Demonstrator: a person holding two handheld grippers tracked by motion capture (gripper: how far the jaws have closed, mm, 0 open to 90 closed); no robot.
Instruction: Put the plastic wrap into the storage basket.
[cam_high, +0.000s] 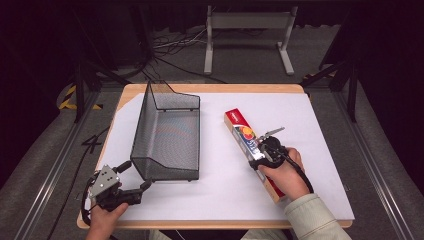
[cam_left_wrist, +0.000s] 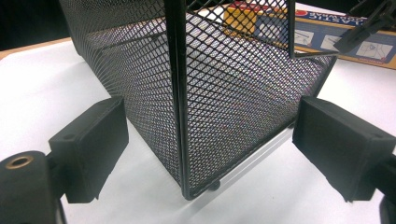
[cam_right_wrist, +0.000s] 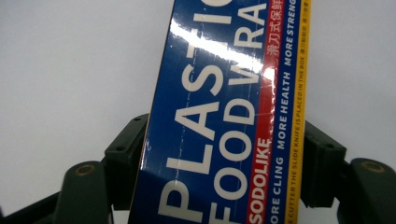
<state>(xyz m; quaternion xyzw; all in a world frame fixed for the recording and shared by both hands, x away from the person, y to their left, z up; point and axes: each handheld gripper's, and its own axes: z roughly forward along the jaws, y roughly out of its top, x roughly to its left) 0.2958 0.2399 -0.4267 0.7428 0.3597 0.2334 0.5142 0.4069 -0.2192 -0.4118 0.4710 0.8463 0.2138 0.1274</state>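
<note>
Right gripper (cam_right_wrist: 224, 158) straddles food wrap box (cam_right_wrist: 224, 116); lettering legible close-up

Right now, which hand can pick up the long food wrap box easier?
The right. The right gripper already has its jaws on both sides of the food wrap box. The left gripper is open by a corner of the mesh basket, away from the box.

I see a wooden table (cam_high: 210, 88) with a white sheet (cam_high: 320, 135) over most of its top; bare wood shows along the far edge and at the far left corner. On the grey floor (cam_high: 250, 70) beyond the far edge stands a pale metal frame (cam_high: 248, 21), with loose dark cables (cam_high: 170, 47) to its left. Yellow-and-black tape (cam_high: 67, 97) lies far left, and a dark "4" mark (cam_high: 92, 144) is on the floor just left of the table.
</note>
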